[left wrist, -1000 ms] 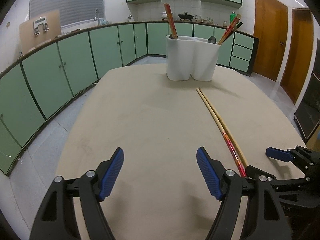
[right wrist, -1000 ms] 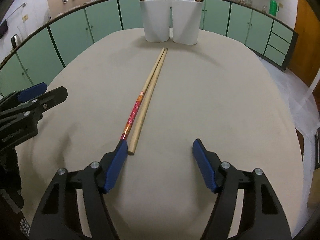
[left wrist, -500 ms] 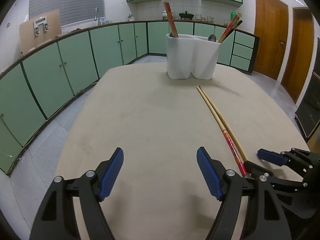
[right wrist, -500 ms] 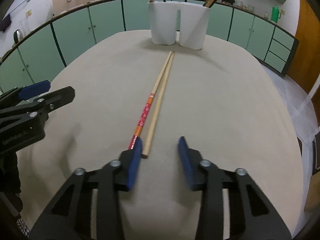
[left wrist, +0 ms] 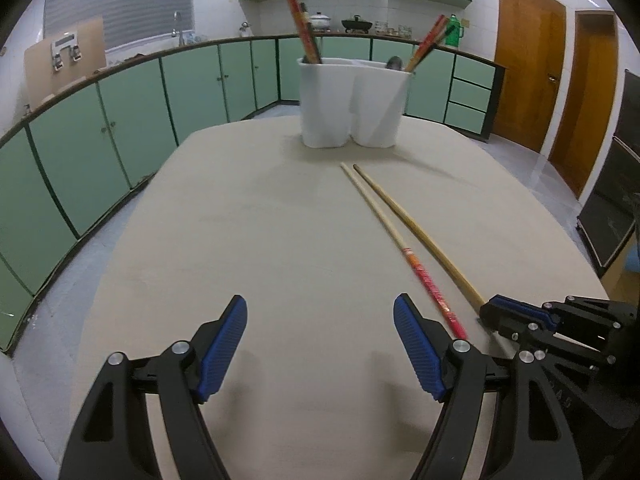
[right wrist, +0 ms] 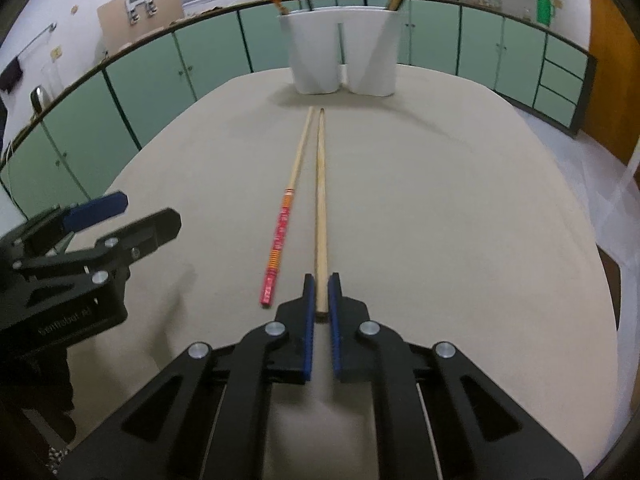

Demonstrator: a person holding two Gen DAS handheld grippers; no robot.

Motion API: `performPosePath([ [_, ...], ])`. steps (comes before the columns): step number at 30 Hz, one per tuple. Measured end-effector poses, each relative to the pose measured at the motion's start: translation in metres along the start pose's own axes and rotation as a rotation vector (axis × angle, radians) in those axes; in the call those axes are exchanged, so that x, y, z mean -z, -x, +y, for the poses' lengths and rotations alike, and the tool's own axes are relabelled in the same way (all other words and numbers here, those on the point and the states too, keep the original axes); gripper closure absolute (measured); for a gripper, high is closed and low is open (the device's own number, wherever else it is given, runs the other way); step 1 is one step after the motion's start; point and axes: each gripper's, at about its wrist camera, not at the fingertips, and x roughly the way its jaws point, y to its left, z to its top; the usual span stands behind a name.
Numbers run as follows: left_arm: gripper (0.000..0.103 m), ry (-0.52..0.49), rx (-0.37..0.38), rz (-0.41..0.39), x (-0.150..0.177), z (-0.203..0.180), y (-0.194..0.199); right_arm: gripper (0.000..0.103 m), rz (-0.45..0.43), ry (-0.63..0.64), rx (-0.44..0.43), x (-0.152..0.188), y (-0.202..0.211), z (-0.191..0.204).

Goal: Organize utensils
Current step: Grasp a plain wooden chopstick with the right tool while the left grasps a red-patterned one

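Two long chopsticks lie side by side on the beige table. My right gripper (right wrist: pixel 319 294) is shut on the near end of the plain wooden chopstick (right wrist: pixel 320 200), which still rests on the table. The chopstick with the red patterned handle (right wrist: pixel 282 236) lies free just left of it. My left gripper (left wrist: pixel 320 328) stands open over bare table, nothing between its fingers, left of the red-handled chopstick (left wrist: pixel 424 276) and the plain chopstick (left wrist: pixel 416 232). The right gripper (left wrist: pixel 504 314) shows at the lower right of the left wrist view. A white two-compartment holder (right wrist: pixel 344 52) with several utensils stands at the far end.
The left gripper (right wrist: pixel 104 220) sits at the left edge of the right wrist view. The white holder (left wrist: pixel 354 102) is also in the left wrist view. Green cabinets ring the room, wooden doors (left wrist: pixel 528 56) at the right. The table's edge (left wrist: pixel 120 240) curves round on the left.
My right gripper closed from wide open onto the near end of the plain chopstick, which now lies a little apart from the red one. The left gripper shifted slightly forward and stayed open.
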Motion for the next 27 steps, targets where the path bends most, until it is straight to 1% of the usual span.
performPosePath([
  [6, 0.029, -0.014, 0.035, 0.009, 0.003, -0.022, -0.001, 0.097, -0.028, -0.062, 0.018, 0.002, 0.014, -0.026],
  [11, 0.029, -0.012, 0.048, 0.019, 0.005, -0.039, -0.005, 0.097, -0.041, -0.101, 0.04, 0.003, 0.017, -0.046],
  [17, 0.031, 0.004, 0.055, 0.059, 0.008, -0.055, -0.018, 0.097, -0.047, -0.123, 0.046, 0.005, 0.019, -0.061],
  [20, 0.037, 0.02, 0.059, 0.078, 0.007, -0.06, -0.023, 0.097, -0.05, -0.122, 0.043, 0.006, 0.02, -0.061],
  [22, 0.042, 0.029, 0.061, 0.098, 0.007, -0.062, -0.028, 0.097, -0.053, -0.12, 0.043, 0.006, 0.02, -0.061],
  [24, 0.046, 0.03, 0.048, 0.101, 0.006, -0.064, -0.03, 0.097, -0.056, -0.119, 0.042, 0.006, 0.02, -0.061],
  [27, 0.056, 0.031, 0.028, 0.1, 0.006, -0.065, -0.029, 0.097, -0.057, -0.125, 0.039, 0.007, 0.021, -0.062],
])
